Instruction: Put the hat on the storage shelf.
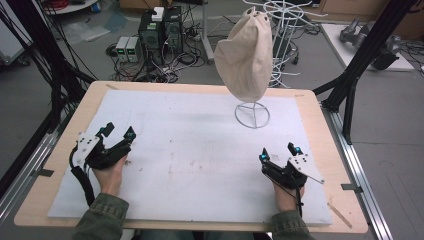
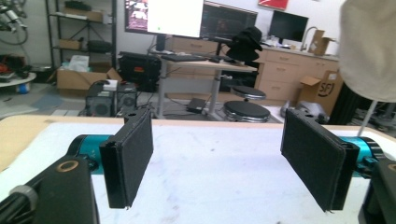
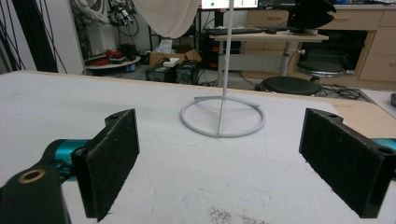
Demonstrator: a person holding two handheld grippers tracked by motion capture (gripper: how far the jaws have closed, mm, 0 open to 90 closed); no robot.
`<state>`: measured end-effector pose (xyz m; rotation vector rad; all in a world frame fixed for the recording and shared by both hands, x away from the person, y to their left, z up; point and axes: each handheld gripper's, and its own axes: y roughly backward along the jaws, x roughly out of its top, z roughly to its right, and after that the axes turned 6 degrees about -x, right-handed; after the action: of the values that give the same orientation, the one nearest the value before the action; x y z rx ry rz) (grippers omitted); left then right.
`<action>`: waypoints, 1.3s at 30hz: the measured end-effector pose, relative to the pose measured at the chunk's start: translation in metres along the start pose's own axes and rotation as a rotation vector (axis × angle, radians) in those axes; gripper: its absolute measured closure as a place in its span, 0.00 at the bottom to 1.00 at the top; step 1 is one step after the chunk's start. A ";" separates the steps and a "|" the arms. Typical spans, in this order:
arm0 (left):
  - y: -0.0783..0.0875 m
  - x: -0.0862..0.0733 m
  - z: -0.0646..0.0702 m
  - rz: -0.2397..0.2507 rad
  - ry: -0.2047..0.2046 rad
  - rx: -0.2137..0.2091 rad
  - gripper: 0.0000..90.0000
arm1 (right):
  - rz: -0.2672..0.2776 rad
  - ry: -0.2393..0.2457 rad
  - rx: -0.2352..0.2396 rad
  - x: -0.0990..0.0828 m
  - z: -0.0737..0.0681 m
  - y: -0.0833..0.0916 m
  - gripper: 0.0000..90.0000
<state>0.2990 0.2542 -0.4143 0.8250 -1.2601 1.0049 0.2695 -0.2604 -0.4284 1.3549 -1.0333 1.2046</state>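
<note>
Both tongs, left & right, rested on desk near edge, jaws wide apart, nothing held. Cap hung on stand at far side, well apart. Judged: pre-approach; next move needs reach fwd to cap.

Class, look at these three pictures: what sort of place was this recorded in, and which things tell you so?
Probably a lab or workshop: power supplies and tangled cables on the floor, monitors on desks, and a padded table inside a black frame.
</note>
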 end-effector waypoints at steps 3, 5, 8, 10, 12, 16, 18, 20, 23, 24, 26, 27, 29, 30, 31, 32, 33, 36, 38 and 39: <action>0.008 -0.002 -0.006 -0.005 -0.007 0.018 0.29 | -0.001 0.001 0.000 -0.001 0.000 -0.001 0.13; 0.012 -0.001 -0.009 -0.005 -0.014 0.026 0.29 | -0.007 -0.008 0.002 -0.001 -0.001 -0.001 0.13; 0.019 0.000 -0.013 0.003 -0.009 0.041 0.29 | -0.003 0.001 0.000 -0.001 -0.001 -0.002 0.13; 0.022 0.001 -0.015 0.007 -0.009 0.051 0.29 | -0.005 0.003 0.000 -0.001 -0.001 -0.002 0.13; 0.025 0.002 -0.018 0.013 -0.013 0.059 0.29 | -0.013 -0.005 0.001 -0.001 -0.002 -0.002 0.13; 0.031 0.001 -0.023 0.004 -0.029 0.084 0.29 | -0.013 -0.001 0.001 -0.001 -0.002 -0.002 0.13; 0.036 -0.001 -0.027 -0.002 -0.038 0.099 0.29 | -0.013 0.001 0.000 -0.001 -0.002 -0.002 0.13; 0.041 -0.004 -0.031 -0.008 -0.038 0.116 0.29 | -0.014 0.000 -0.001 -0.001 -0.002 -0.002 0.13; 0.050 -0.007 -0.039 -0.009 -0.030 0.141 0.29 | -0.015 0.005 -0.002 -0.001 -0.002 -0.002 0.13; 0.052 -0.008 -0.041 -0.010 -0.024 0.148 0.29 | -0.019 -0.001 0.001 -0.001 -0.003 -0.002 0.13; 0.057 -0.009 -0.046 -0.009 -0.018 0.164 0.29 | -0.020 -0.001 0.002 -0.001 -0.003 -0.002 0.13; 0.060 -0.011 -0.047 -0.008 -0.012 0.170 0.29 | -0.021 -0.003 0.002 -0.001 -0.003 -0.002 0.13; 0.064 -0.013 -0.049 -0.012 0.003 0.176 0.29 | -0.016 -0.004 -0.001 -0.001 -0.003 -0.002 0.13; 0.065 -0.014 -0.050 -0.011 0.009 0.175 0.29 | -0.017 -0.003 -0.003 -0.001 -0.002 -0.002 0.13; 0.067 -0.015 -0.050 -0.009 0.012 0.175 0.29 | -0.018 -0.004 -0.002 -0.001 -0.002 -0.002 0.13; 0.069 -0.015 -0.050 -0.008 0.017 0.174 0.29 | -0.017 -0.008 -0.001 -0.001 -0.002 -0.002 0.13; 0.070 -0.014 -0.050 0.001 0.018 0.174 0.29 | -0.019 -0.010 -0.002 -0.001 -0.002 -0.002 0.13; 0.074 -0.011 -0.049 0.022 0.019 0.175 0.29 | -0.020 -0.009 -0.001 -0.001 -0.002 -0.002 0.13; 0.077 -0.011 -0.049 0.025 0.024 0.177 0.29 | -0.020 -0.009 0.000 -0.001 -0.002 -0.002 0.13; 0.078 -0.011 -0.050 0.024 0.026 0.181 0.29 | -0.021 -0.012 0.001 -0.001 -0.002 -0.002 0.13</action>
<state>0.2445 0.3264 -0.4352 0.9344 -1.1710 1.1586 0.2707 -0.2578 -0.4298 1.3720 -1.0241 1.1828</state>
